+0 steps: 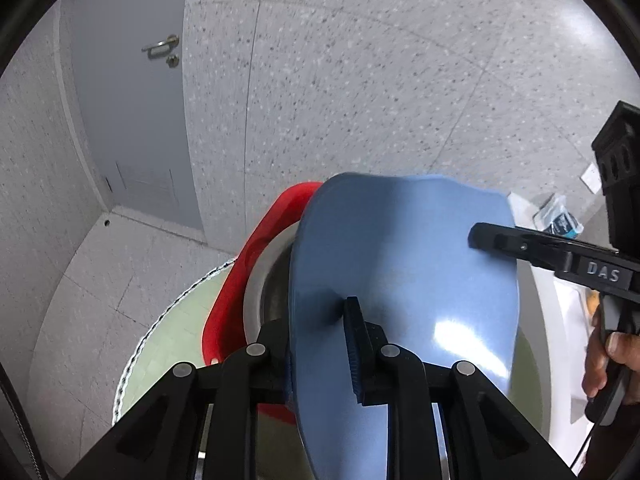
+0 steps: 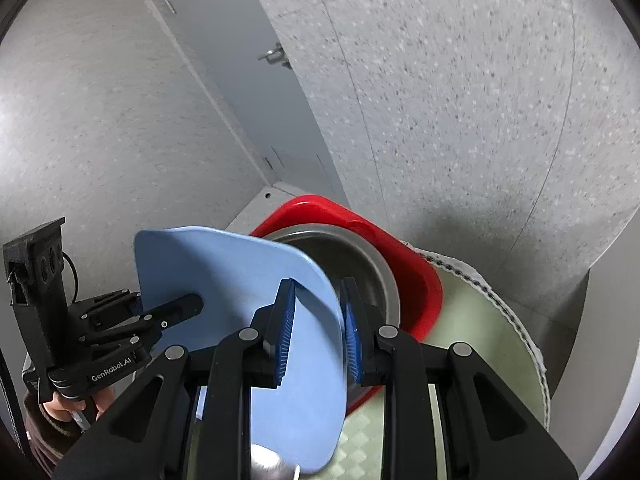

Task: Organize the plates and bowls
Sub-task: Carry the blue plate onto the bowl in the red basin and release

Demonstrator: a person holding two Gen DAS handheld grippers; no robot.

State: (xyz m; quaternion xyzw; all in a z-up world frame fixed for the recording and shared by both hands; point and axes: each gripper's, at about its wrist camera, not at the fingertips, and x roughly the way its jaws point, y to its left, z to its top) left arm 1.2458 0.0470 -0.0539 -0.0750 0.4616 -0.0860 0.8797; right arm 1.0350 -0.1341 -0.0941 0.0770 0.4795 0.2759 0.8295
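A light blue plate [image 1: 400, 264] is held tilted above the table, gripped at two edges. My left gripper [image 1: 320, 344] is shut on one edge of it; it shows in the right wrist view [image 2: 192, 304] at the plate's left side. My right gripper [image 2: 316, 332] straddles the plate's [image 2: 240, 280] other edge with its blue pads close around it; it shows in the left wrist view [image 1: 480, 236]. Behind the plate a metal bowl [image 2: 348, 264] sits inside a red square plate [image 2: 400, 248].
A round table with a pale green checked cloth [image 2: 460, 360] holds the red plate [image 1: 240, 280]. A grey door [image 1: 132, 120] and speckled walls stand behind. A packet [image 1: 560, 220] lies at the right.
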